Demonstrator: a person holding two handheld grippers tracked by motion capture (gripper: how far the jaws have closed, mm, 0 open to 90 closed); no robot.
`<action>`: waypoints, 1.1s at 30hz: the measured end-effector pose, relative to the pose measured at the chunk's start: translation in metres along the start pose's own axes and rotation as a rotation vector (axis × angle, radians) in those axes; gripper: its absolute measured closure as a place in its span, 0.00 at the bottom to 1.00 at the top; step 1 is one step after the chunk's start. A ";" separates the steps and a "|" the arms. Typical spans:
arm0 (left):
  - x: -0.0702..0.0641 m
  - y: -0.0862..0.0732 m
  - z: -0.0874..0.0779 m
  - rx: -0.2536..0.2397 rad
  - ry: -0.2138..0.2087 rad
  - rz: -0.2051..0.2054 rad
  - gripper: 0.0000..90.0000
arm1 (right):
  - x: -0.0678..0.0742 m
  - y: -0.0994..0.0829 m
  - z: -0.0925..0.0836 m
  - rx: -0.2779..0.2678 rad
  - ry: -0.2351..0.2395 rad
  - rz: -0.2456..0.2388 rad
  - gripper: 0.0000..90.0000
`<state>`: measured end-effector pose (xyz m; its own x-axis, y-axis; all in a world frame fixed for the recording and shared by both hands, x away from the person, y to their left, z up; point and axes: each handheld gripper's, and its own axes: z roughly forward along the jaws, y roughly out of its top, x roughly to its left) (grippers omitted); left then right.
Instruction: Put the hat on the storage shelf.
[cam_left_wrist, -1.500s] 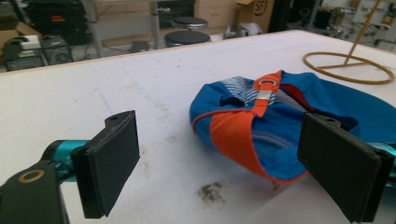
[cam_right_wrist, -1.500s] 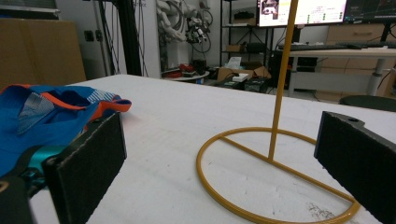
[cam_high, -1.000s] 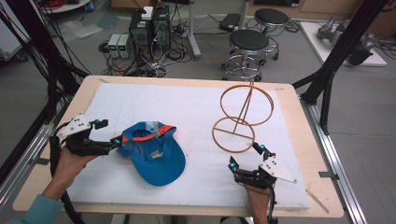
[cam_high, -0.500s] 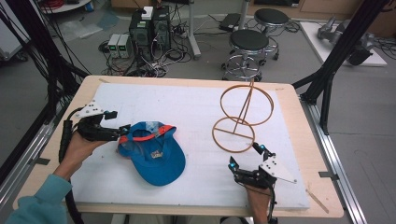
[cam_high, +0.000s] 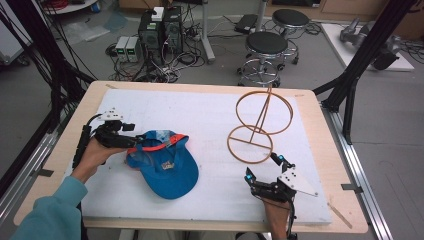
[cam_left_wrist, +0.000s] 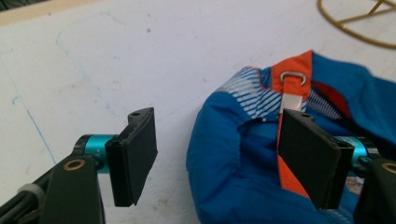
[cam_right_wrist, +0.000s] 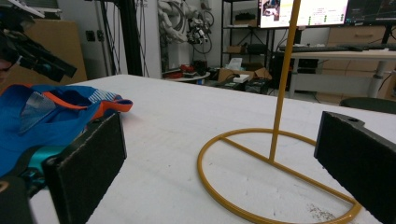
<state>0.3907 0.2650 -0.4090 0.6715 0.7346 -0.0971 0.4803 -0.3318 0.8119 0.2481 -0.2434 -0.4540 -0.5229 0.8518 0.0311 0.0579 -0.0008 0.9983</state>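
Observation:
A blue cap (cam_high: 167, 165) with an orange back strap (cam_high: 155, 145) lies on the white board, left of centre. My left gripper (cam_high: 131, 141) is at the cap's rear edge and stands open. In the left gripper view the blue fabric (cam_left_wrist: 224, 177) bulges between the jaws, the right pad (cam_left_wrist: 308, 158) sits against the strap below its metal buckle (cam_left_wrist: 293, 77), and the left pad (cam_left_wrist: 135, 154) is over bare board. My right gripper (cam_high: 262, 167) stands open near the front edge with nothing in it, pointing at a gold wire stand (cam_high: 250, 144). The stand's base ring (cam_right_wrist: 275, 182) lies just ahead of the jaws.
The stand has an upright pole (cam_right_wrist: 282, 79) and a tilted upper ring (cam_high: 265, 110). The white board (cam_high: 210, 110) lies on a wooden table (cam_high: 320, 150). Black frame posts, stools and computer cases stand beyond the far edge. The cap (cam_right_wrist: 51, 116) lies left of the right gripper.
The left hand and gripper have moved away from the person and a little right, along the cap's rear edge to the strap. The right gripper, the cap and the stand have stayed put.

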 end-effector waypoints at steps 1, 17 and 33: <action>0.001 0.000 0.002 0.004 -0.003 -0.010 0.31 | 0.000 0.000 0.000 -0.001 0.001 -0.003 0.01; 0.005 -0.006 0.021 0.114 -0.045 -0.046 0.43 | 0.000 -0.001 -0.001 -0.020 0.002 -0.001 0.01; 0.000 -0.004 0.017 0.171 -0.076 -0.063 0.91 | 0.000 -0.001 -0.002 -0.022 0.003 -0.001 0.01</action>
<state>0.3985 0.2559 -0.4224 0.6748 0.7124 -0.1926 0.6070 -0.3874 0.6939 0.2466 -0.2445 -0.4547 -0.5251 0.8505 0.0302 0.0386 -0.0116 0.9992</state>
